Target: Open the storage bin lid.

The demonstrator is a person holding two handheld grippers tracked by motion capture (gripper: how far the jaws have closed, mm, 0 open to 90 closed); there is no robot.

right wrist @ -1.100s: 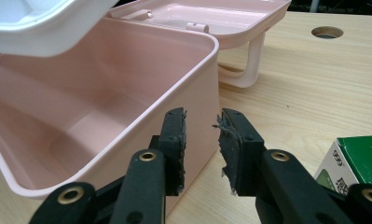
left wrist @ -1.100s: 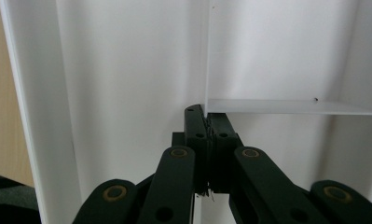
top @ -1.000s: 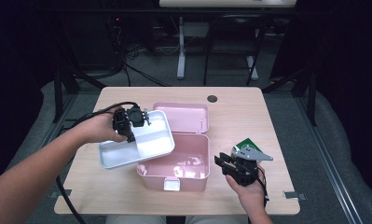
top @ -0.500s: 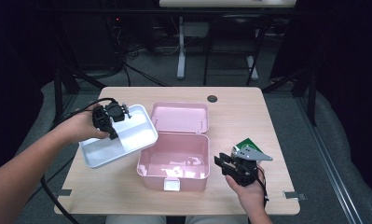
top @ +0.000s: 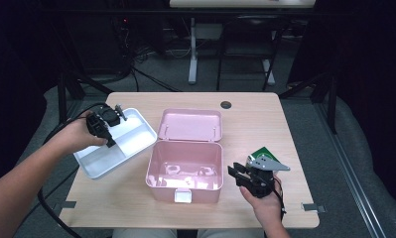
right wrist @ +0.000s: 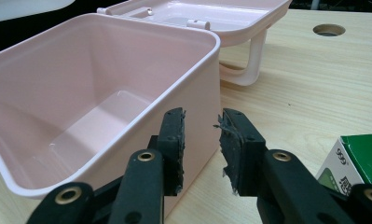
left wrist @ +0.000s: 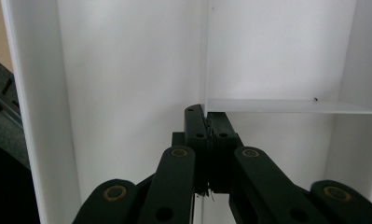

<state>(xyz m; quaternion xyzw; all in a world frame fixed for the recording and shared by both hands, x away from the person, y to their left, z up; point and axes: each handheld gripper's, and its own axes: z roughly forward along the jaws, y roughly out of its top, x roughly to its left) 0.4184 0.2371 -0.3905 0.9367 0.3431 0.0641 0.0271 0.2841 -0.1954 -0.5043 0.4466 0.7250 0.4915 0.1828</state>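
A white divided tray point(top: 131, 144) is at the left of the table, left of the open pink box point(top: 184, 191). My left gripper point(top: 109, 142) is shut on the tray's inner divider wall. In the left gripper view the jaws point(left wrist: 207, 123) meet on that thin wall, with the tray's point(left wrist: 127, 70) white floor ahead. My right gripper point(top: 235, 173) rests by the box's right front corner. Its jaws stand slightly apart with nothing between them. In the right gripper view the gripper point(right wrist: 200, 140) points at the outer wall of the empty box point(right wrist: 81, 93).
The box's lid point(top: 190, 125) lies open flat behind it. A green carton point(top: 261, 152) sits on the table just right of my right gripper, also seen as a green carton point(right wrist: 361, 158) at the lower right. A round cable hole point(top: 226, 104) is at the table's back edge.
My left gripper has carried the white tray leftward, from over the pink box to the table's left side. The right gripper has stayed put.
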